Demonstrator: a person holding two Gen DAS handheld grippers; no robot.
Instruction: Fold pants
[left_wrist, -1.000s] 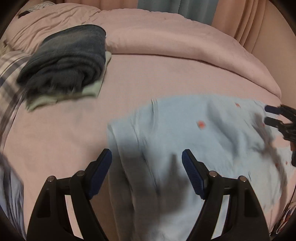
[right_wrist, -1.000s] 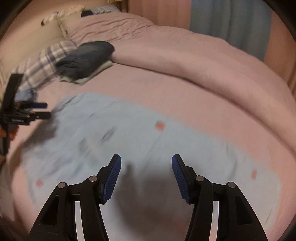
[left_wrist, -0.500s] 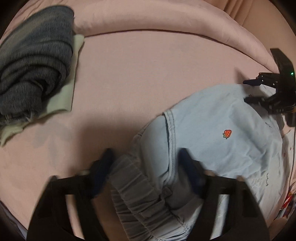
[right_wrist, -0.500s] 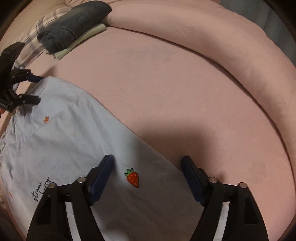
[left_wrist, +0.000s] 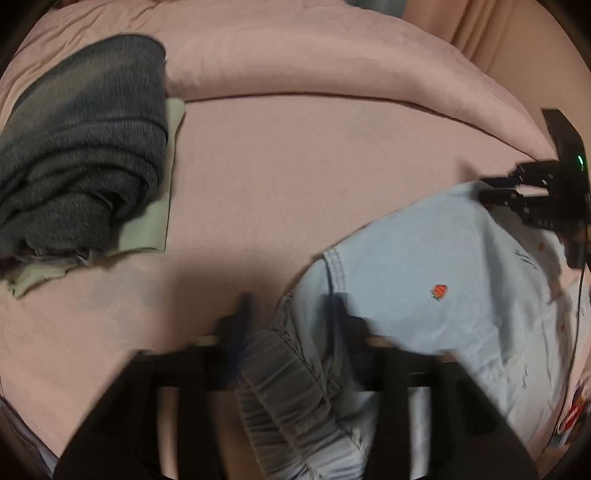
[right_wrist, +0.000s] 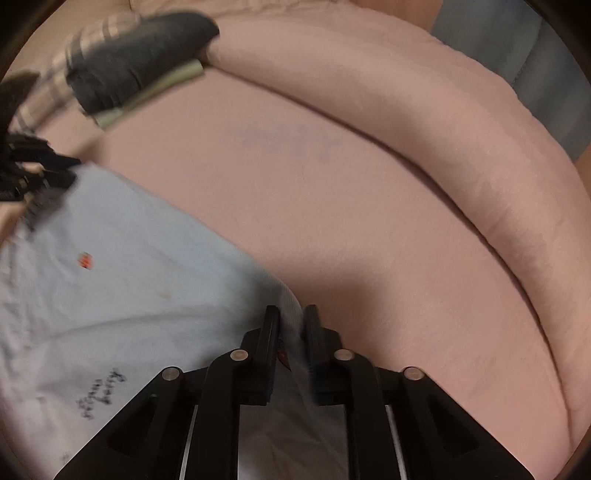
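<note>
Light blue pants (left_wrist: 424, 295) with small strawberry prints lie on the pink bed; they also show in the right wrist view (right_wrist: 110, 277). My left gripper (left_wrist: 291, 306) is blurred, its fingers closing around the gathered elastic waistband (left_wrist: 280, 376). My right gripper (right_wrist: 290, 317) is shut on the pants' far hem edge. The right gripper also shows in the left wrist view (left_wrist: 491, 188) at the pants' far end. The left gripper shows in the right wrist view (right_wrist: 55, 173) at the left edge.
A folded dark grey garment (left_wrist: 81, 147) lies on a pale green one (left_wrist: 151, 221) at the back left. A rolled pink duvet (right_wrist: 424, 129) runs along the back of the bed. Plaid cloth (right_wrist: 55, 85) lies beside the stack.
Both grippers went from wide open to closing: the right is now shut on the hem, the left has narrowed around the waistband. Both cameras pulled slightly back from the pants.
</note>
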